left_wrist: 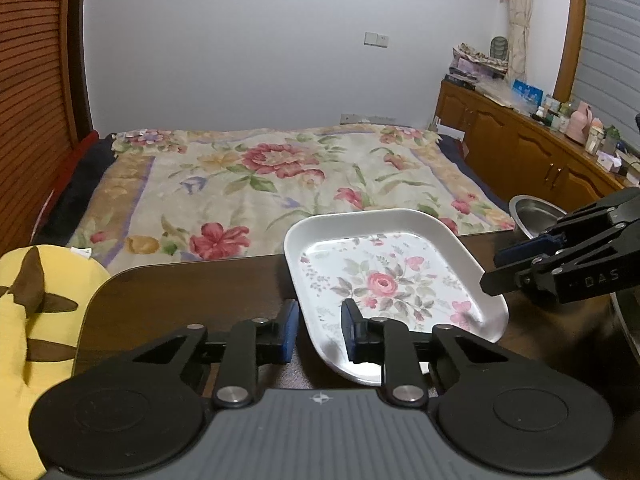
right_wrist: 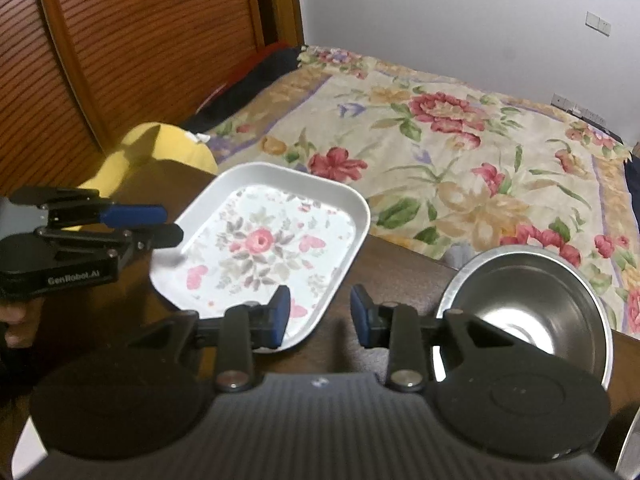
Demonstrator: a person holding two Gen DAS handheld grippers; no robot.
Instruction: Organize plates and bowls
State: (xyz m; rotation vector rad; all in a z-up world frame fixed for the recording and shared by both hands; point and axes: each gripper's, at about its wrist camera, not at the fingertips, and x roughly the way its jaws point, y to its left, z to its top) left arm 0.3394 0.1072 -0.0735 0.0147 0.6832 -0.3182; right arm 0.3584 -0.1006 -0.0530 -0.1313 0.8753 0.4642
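Left wrist view: a yellow plush cushion [left_wrist: 36, 312] sits off the table's [left_wrist: 180, 300] left edge, and the left gripper [left_wrist: 319, 330] hangs with its jaws parted narrowly, straddling the near-left rim of the floral plate [left_wrist: 384, 276]; whether the pads touch it I cannot tell. The plate rests near the far edge, its long axis running diagonally away from this gripper, and holds nothing. Further right, the right gripper [right_wrist: 320, 314] is open, empty, over bare wood between the plate's near-right edge and the steel bowl [right_wrist: 532, 304], also empty, by the table's right edge. The left gripper looks nearer to lifting the plate.
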